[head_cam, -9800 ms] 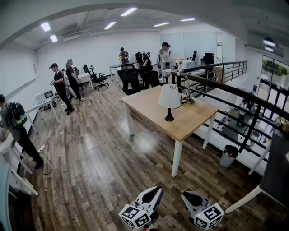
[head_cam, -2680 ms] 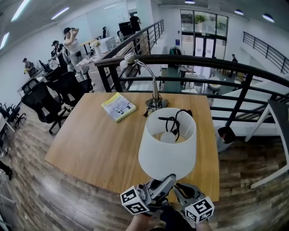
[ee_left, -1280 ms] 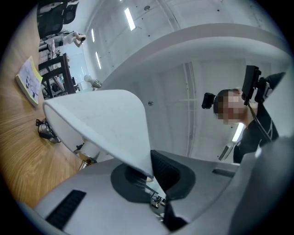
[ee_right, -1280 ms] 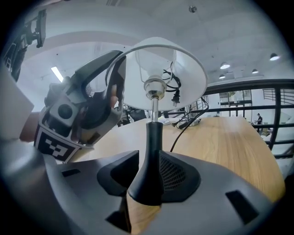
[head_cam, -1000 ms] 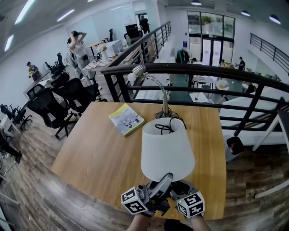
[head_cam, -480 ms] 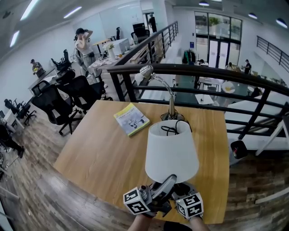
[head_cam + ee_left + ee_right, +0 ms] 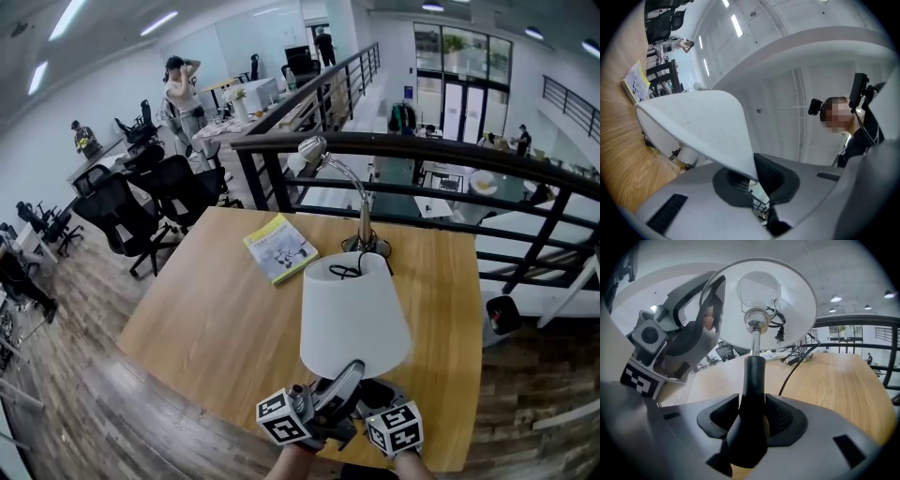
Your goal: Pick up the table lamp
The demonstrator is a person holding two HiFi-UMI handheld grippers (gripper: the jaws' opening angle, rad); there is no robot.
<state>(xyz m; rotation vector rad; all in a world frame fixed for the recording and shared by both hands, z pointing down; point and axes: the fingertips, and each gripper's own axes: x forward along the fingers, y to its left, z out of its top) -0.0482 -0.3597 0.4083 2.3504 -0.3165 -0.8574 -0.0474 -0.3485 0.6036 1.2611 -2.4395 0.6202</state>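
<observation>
Table lamp (image 7: pixel 354 314) is stood at the near edge of the worktop (image 7: pixel 216 319), directly in front of both grippers. Its black stem (image 7: pixel 752 376) is clamped low down by the right gripper (image 7: pixel 752 416), just above the flare of the base. The long axis is upright, so a straight vertical lift is judged to be called for. The lower rim of the white shade (image 7: pixel 698 124) is pinched by the left gripper (image 7: pixel 752 180), which is angled up from below. The base is hidden, so whether it rests on the worktop cannot be told.
</observation>
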